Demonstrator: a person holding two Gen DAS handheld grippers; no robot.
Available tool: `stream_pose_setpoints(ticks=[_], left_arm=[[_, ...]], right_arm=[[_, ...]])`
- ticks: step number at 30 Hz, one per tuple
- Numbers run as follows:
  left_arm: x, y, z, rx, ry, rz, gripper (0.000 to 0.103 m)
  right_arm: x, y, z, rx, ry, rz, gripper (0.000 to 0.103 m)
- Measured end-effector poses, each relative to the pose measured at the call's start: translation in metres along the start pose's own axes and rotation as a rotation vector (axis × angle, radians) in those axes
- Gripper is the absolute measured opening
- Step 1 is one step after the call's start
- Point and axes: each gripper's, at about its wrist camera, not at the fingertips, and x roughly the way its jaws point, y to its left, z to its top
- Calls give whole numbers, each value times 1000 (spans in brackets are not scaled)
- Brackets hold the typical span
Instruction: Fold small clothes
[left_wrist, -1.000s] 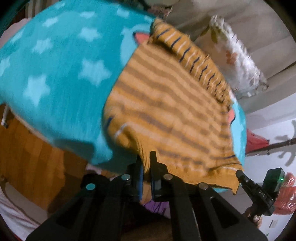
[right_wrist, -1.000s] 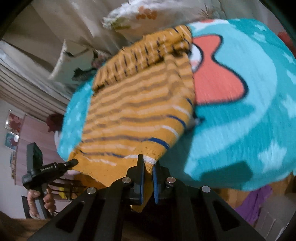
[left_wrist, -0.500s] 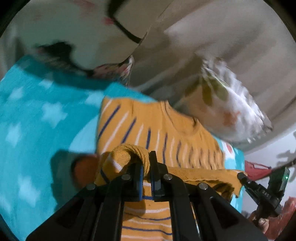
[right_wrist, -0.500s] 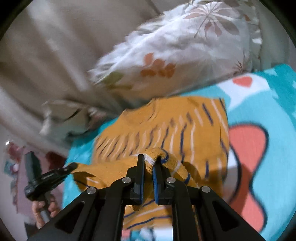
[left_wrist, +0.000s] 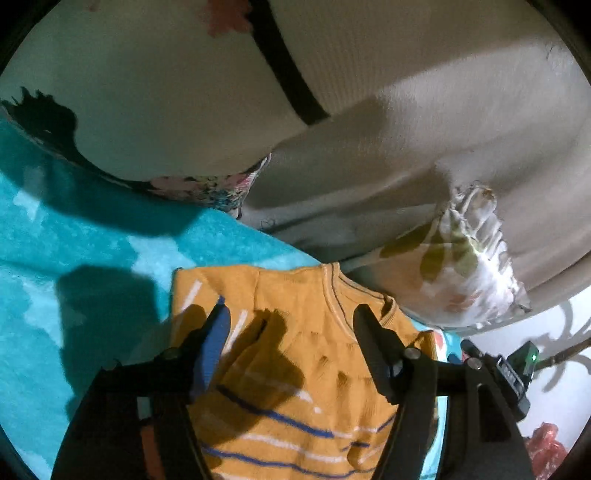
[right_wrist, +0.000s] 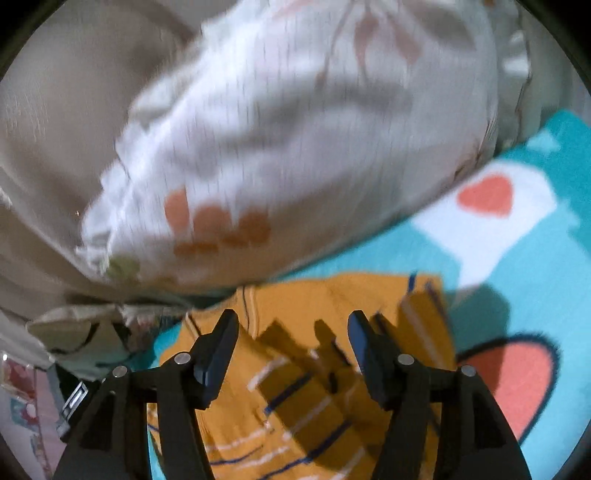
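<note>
Both claws are opening: left claw (left_wrist: 291, 328) and right claw (right_wrist: 290, 332) spread wide above the orange striped sweater (left_wrist: 295, 369), gripping nothing. It lies on the teal blanket (left_wrist: 74, 240). Only the left view catches the other claw's tip.

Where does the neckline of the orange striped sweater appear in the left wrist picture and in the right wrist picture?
Left wrist: the neckline sits right of centre, above the right finger of the open left gripper.
Right wrist: the neckline sits left of centre, by the left finger of the open right gripper.
Shared landmark: white floral pillow just beyond the neckline.
</note>
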Motion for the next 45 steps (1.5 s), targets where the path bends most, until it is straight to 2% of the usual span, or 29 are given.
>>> stream_pose_setpoints(ticks=[2, 4, 7, 9, 10, 11, 12, 13, 14, 16, 17, 19, 21, 24, 25, 26, 30, 33, 36, 40, 43, 45], left_arm=[[-7, 0, -5, 44, 0, 41, 67], [-14, -3, -18, 134, 5, 103, 68], [-12, -6, -38, 253, 30, 182, 69], [-3, -1, -46, 275, 66, 191, 69], [5, 3, -48, 270, 92, 203, 69], [11, 6, -48, 266, 107, 219, 67], [16, 10, -47, 261, 121, 237, 63], [22, 14, -45, 242, 129, 269, 53], [27, 20, -42, 216, 140, 300, 51], [33, 28, -38, 161, 143, 315, 51], [34, 28, -39, 161, 140, 324, 52], [34, 24, -40, 175, 128, 348, 53], [32, 27, -41, 148, 129, 338, 53], [19, 34, -44, 83, 123, 299, 55], [14, 37, -45, 68, 115, 297, 55], [8, 38, -47, 59, 108, 297, 55], [-24, 44, -64, 18, 62, 303, 62], [-47, 54, -83, -21, 43, 310, 64], [-69, 61, -110, -63, 41, 274, 64], [-87, 62, -152, -127, 35, 143, 72], [-72, 56, -172, -140, 39, 63, 78], [-53, 54, -177, -153, 66, 46, 79]], right_arm=[[-9, 15, 2, -85, -5, -33, 67], [-12, 34, -8, -200, 12, -74, 67], [4, 66, -40, -464, 65, -238, 67], [17, 71, -54, -552, 78, -329, 67], [23, 70, -57, -567, 87, -350, 63], [31, 67, -58, -565, 107, -346, 34], [36, 61, -56, -551, 128, -335, 19], [43, 55, -51, -530, 138, -349, 14], [49, 47, -42, -493, 131, -369, 14], [62, 28, -23, -394, 139, -394, 14], [66, 17, -15, -339, 147, -391, 17], [69, 2, -3, -250, 157, -349, 24], [65, -5, 6, -188, 167, -306, 27], [41, -10, 11, -153, 135, -248, 43], [28, -11, 12, -149, 114, -235, 53], [19, -11, 13, -150, 102, -232, 58], [-30, -14, 5, -164, 48, -223, 60], [-64, -33, -9, -139, 25, -211, 63], [-93, -55, -29, -87, 10, -173, 64], [-107, -68, -78, -30, 53, -66, 67], [-102, -73, -120, 25, 115, 48, 67], [-93, -71, -138, 45, 133, 72, 67]])
